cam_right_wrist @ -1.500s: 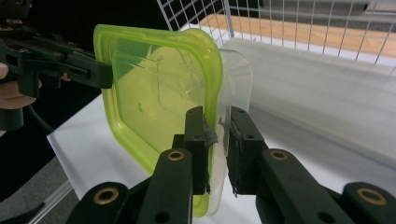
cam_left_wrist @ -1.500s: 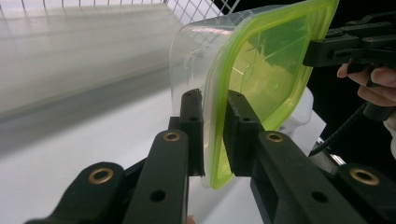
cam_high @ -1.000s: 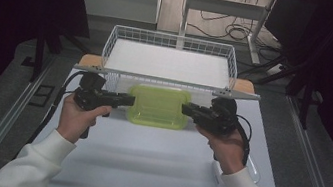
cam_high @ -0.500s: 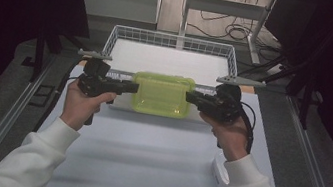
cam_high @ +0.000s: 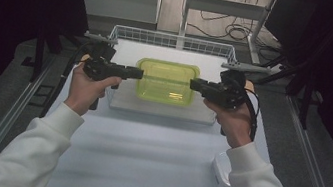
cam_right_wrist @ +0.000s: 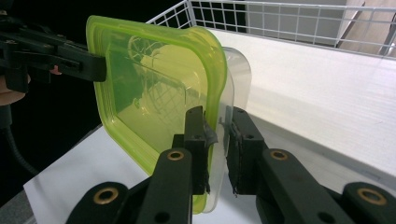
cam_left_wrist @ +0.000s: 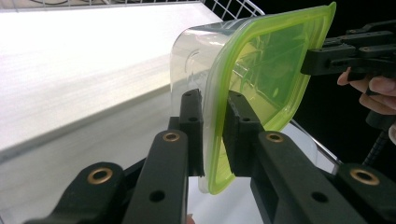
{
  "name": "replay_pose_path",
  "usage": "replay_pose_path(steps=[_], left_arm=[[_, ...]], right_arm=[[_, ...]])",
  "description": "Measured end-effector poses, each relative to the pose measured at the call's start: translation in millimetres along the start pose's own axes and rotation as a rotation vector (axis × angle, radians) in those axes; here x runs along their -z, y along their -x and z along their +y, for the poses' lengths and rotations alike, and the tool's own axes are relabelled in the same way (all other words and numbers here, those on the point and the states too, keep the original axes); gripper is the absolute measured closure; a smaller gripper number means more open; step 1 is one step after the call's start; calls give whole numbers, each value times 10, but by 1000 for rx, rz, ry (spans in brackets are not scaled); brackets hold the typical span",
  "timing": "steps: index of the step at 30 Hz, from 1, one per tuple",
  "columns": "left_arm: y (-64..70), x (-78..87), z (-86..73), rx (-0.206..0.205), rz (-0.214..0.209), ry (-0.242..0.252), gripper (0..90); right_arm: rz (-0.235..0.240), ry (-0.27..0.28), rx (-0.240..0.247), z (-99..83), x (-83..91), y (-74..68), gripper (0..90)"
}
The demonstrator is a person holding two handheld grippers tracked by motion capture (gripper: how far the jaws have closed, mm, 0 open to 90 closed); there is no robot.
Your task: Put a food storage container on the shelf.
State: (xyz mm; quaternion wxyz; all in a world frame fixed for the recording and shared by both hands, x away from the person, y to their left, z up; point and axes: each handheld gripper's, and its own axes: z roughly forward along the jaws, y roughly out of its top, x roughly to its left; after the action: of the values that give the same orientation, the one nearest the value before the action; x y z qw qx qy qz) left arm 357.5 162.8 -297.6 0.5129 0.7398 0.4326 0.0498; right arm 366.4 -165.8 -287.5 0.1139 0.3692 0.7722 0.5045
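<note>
I hold the green-lidded clear container [cam_high: 166, 81] by opposite rims, left gripper [cam_high: 133, 73] and right gripper [cam_high: 197, 85] both clamped; light, rigid, slippery plastic.

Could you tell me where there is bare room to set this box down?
The wire basket's white floor behind the box is bare, and so is the table between the forearms. The white object crowds the right front corner.
</note>
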Motion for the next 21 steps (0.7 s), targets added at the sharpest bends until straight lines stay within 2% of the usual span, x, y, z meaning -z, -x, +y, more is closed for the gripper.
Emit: replay_pose_path(steps=[7,17,21], left_arm=[[-93,-43,138,0,-4,5,792],[-282,-199,364,41,-17,-13,793],[-318,-220,411,44,-13,-15,794]], right_arm=[[3,-5,-8,137,-66,95,791],[7,-28,-57,325,-217,314,792],[14,-23,-71,373,-263,374,793]])
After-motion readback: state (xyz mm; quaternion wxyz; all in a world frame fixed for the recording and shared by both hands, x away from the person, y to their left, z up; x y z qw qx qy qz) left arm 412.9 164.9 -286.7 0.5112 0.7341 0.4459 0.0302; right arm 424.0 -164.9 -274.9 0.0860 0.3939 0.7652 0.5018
